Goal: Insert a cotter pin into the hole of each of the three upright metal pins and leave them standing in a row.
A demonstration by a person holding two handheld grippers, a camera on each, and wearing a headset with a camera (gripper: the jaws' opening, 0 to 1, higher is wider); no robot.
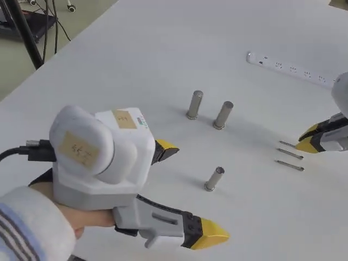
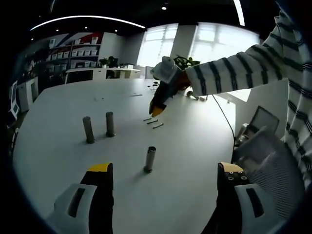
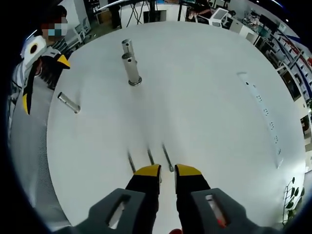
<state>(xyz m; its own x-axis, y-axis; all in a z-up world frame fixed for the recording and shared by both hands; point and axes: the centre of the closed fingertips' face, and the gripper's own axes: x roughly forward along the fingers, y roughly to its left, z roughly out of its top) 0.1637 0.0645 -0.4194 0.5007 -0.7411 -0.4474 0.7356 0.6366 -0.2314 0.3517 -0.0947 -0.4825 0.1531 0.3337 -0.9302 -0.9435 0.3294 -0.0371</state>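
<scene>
Three upright metal pins stand on the white table: two side by side [image 1: 195, 104] [image 1: 223, 115] and one nearer [image 1: 214, 178]. Three thin cotter pins [image 1: 289, 154] lie flat in a row at the right. My left gripper [image 1: 190, 190] is open and holds nothing, with the nearest metal pin [image 2: 150, 159] just ahead between its jaws. My right gripper [image 1: 309, 138] hovers at the cotter pins [image 3: 150, 157]. Its jaws stand a narrow gap apart with nothing gripped, and their tips sit right at the near ends of the cotter pins.
A white power strip [image 1: 288, 68] lies at the far right of the table. A tripod leg and cables [image 1: 32, 27] stand off the table's far left edge. A person's striped sleeve [image 2: 234, 73] reaches in behind the right gripper [image 2: 158, 107].
</scene>
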